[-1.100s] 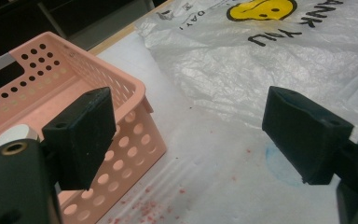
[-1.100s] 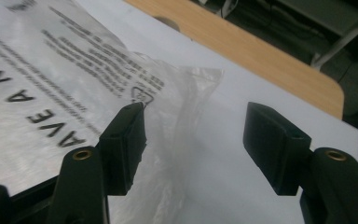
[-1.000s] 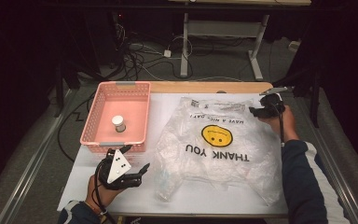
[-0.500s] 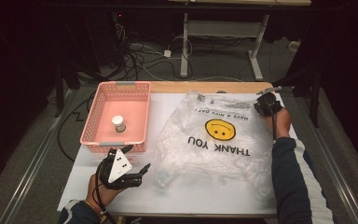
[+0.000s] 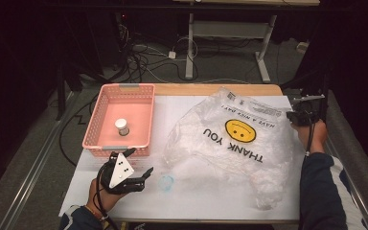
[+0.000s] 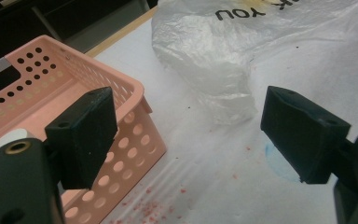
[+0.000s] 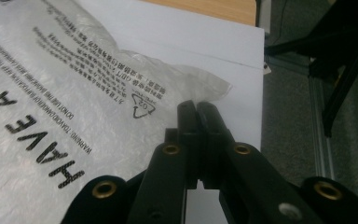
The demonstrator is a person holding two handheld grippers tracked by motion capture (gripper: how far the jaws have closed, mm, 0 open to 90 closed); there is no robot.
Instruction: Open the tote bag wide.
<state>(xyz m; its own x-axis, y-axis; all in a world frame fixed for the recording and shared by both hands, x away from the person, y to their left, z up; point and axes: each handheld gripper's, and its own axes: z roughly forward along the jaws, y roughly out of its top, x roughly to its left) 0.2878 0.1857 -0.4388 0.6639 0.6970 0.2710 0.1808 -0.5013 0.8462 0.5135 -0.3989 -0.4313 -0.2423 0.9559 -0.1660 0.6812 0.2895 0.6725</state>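
At the near left, the left gripper (image 5: 133, 175) hovers with its jaws spread wide and nothing between them, just in front of the pink basket (image 5: 100, 141) (a small white jar (image 5: 121, 126) stands inside). Farther right, the plastic bag (image 5: 239, 148) lies crumpled across the table. At its far right corner the right gripper (image 7: 197, 112) has just closed, pinching the bag's edge. Pull gently, keeping the film taut without tearing.
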